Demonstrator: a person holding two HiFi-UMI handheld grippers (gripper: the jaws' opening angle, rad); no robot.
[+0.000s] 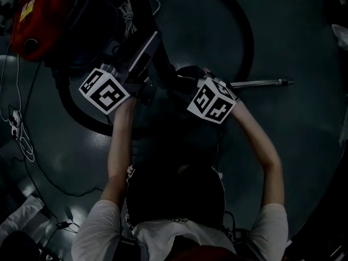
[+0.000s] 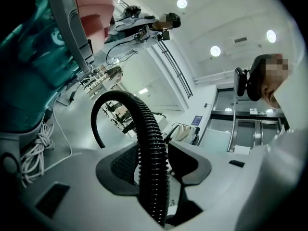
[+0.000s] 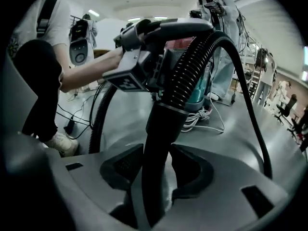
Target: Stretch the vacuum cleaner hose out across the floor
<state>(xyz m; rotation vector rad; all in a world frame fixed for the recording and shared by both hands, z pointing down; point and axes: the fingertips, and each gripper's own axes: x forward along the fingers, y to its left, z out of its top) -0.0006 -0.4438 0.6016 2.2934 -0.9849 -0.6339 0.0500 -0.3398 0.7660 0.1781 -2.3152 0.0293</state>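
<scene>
The vacuum cleaner, red and teal, stands on the floor at the far left. Its black ribbed hose loops around me on the floor. In the left gripper view the ribbed hose runs up between the jaws and arches away; my left gripper is shut on it. In the right gripper view the hose's smooth black cuff stands between the jaws of my right gripper, which is open with thin gaps at the pads. Both grippers sit close together, just right of the cleaner.
A metal wand lies on the floor to the right. A white power cord is bundled beside the cleaner, and thin cables trail at the left. A person stands behind the cleaner. My shoe is at the left.
</scene>
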